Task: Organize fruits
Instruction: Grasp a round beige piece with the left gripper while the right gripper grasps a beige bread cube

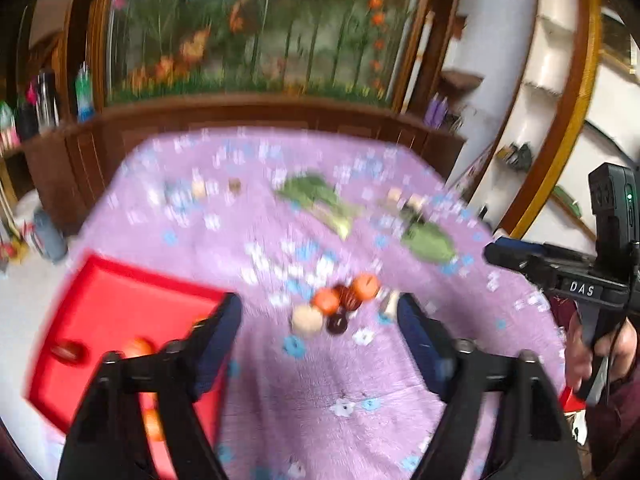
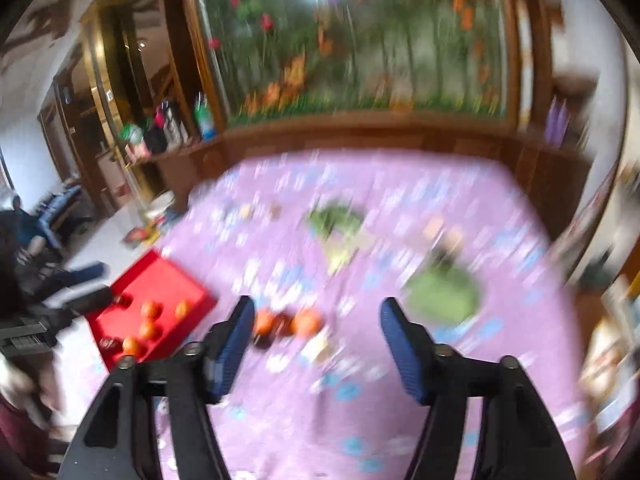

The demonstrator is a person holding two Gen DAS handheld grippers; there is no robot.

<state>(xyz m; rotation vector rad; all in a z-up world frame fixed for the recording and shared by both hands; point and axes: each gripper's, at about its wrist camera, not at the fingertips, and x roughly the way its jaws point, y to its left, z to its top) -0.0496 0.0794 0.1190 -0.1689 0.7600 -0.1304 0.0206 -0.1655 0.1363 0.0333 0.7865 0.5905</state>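
Both views are blurred by motion. A small cluster of fruit (image 1: pixel 336 304) lies on the purple flowered cloth: two orange ones, a pale one and two dark ones. My left gripper (image 1: pixel 319 304) hovers over the cloth just short of the cluster, open, with nothing between its blue pads. A red tray (image 1: pixel 104 304) at its left holds several orange and red fruits. In the right wrist view the same fruit cluster (image 2: pixel 288 324) lies ahead of my right gripper (image 2: pixel 316 312), which is also open and holds nothing. The red tray (image 2: pixel 168 280) lies to its left.
Green leafy vegetables (image 1: pixel 312 196) (image 1: pixel 430 242) and a few small items lie farther back on the cloth. A dark wooden cabinet (image 1: pixel 248 116) with a flower picture stands behind the table. The black housing (image 1: pixel 580 288) of the right-hand tool shows at the right edge.
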